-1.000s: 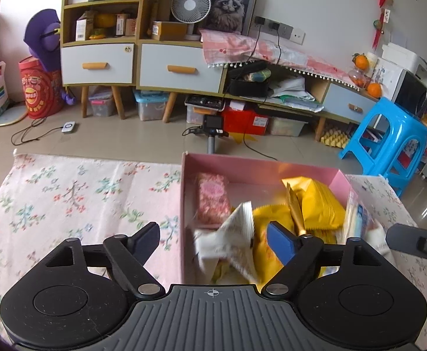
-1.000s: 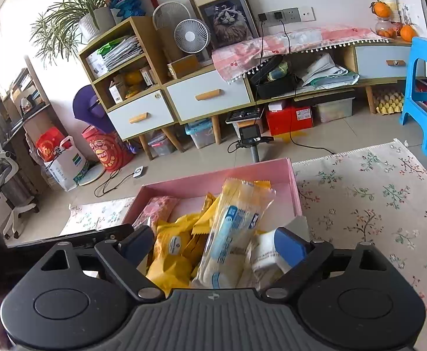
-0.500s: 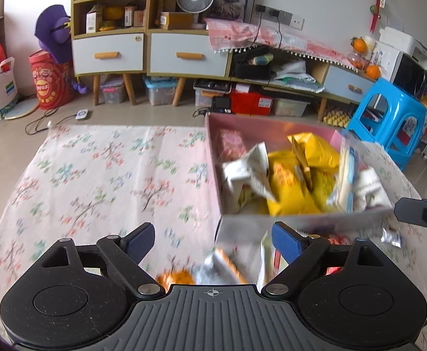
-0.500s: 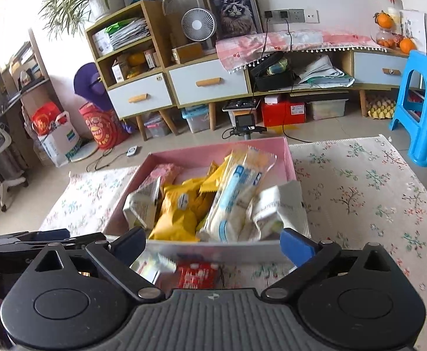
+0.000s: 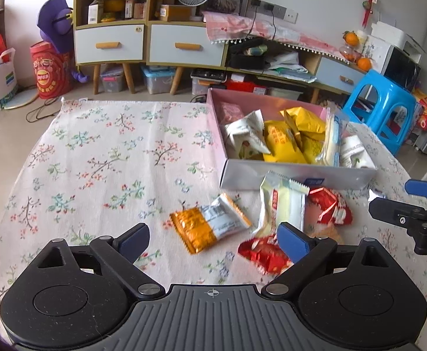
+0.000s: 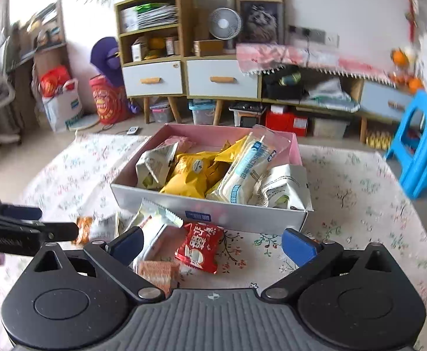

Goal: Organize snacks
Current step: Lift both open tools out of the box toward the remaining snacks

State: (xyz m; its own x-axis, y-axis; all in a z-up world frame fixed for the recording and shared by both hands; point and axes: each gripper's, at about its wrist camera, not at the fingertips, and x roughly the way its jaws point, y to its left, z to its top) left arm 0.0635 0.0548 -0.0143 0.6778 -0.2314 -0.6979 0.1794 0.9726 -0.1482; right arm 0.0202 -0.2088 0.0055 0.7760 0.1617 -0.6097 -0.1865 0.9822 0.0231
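Snacks (image 5: 210, 228) lie loose before the pink box (image 5: 295, 172) (already crowded) — both grippers, left (image 5: 213, 238) and right (image 6: 213, 244), gape wide, holding nothing.

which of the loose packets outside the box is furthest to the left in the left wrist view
The orange-and-white packet, lying flat on the floral cloth. The cream packet and the red ones sit further right, nearer the box.

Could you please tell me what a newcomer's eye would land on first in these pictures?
Probably the pink-lined cardboard box, crammed with yellow and white snack packets, in the middle of the floral tablecloth. Next, the loose packets in front of it: an orange-and-white packet and a red packet, with both open grippers hovering just above.
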